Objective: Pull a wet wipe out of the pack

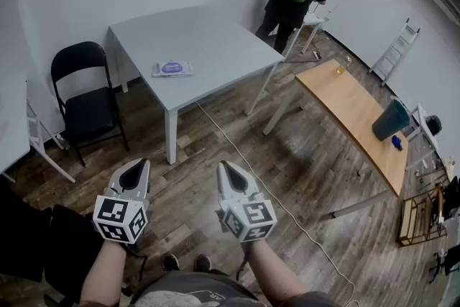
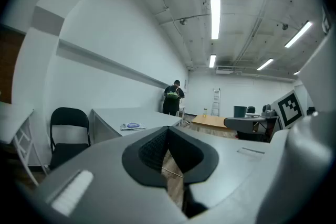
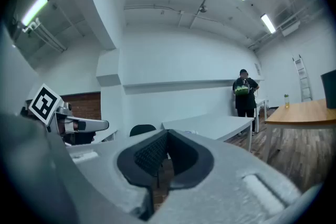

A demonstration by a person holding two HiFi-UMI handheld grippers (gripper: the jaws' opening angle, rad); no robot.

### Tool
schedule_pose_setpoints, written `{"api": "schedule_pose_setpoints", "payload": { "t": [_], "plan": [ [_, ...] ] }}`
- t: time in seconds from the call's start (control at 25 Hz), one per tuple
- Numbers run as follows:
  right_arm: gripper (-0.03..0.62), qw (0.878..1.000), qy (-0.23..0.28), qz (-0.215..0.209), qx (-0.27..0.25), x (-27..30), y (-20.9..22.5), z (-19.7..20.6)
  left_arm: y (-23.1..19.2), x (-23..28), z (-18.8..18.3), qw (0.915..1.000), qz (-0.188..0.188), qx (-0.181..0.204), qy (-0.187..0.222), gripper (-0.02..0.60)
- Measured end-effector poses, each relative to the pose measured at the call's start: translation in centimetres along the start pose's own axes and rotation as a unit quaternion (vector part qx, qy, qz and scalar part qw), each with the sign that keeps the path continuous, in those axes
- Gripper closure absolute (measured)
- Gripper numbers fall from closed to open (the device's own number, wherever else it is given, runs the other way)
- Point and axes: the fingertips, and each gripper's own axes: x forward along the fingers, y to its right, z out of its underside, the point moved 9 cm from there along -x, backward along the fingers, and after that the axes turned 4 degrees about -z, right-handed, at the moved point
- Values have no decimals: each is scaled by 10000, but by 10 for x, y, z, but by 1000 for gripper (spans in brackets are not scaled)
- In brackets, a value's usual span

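Observation:
The wet wipe pack (image 1: 172, 69), white with a purple lid, lies flat on the grey table (image 1: 215, 39) near its front edge; it also shows small and far off as the pack (image 2: 132, 126) in the left gripper view. My left gripper (image 1: 139, 165) and right gripper (image 1: 224, 167) hang side by side over the wooden floor, well short of the table. Both are shut with nothing between the jaws. In the gripper views, the left gripper (image 2: 168, 130) and the right gripper (image 3: 167, 134) show closed tips and point roughly level toward the table.
A black folding chair (image 1: 85, 97) stands left of the table. A person (image 1: 293, 0) with a green backpack stands at the far corner. A wooden table (image 1: 356, 115) with a dark bin (image 1: 390, 119) is at right. A white cable (image 1: 287, 211) runs across the floor.

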Motion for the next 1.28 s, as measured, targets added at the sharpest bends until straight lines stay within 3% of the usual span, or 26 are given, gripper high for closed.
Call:
{"api": "schedule_pose_setpoints", "payload": {
  "t": [0.2, 0.68, 1.28],
  "plan": [
    [605, 9993, -44, -151, -331, 9, -2, -2, -2, -4, 1, 9999, -108, -69, 37, 563],
    [605, 9981, -210, -405, -414, 16, -13, 4, -9, -9, 6, 9988, -310, -390, 12, 563],
    [605, 9999, -117, 101, -10, 16, -19, 19, -31, -27, 27, 9978, -332, -563, -88, 563]
  ]
}}
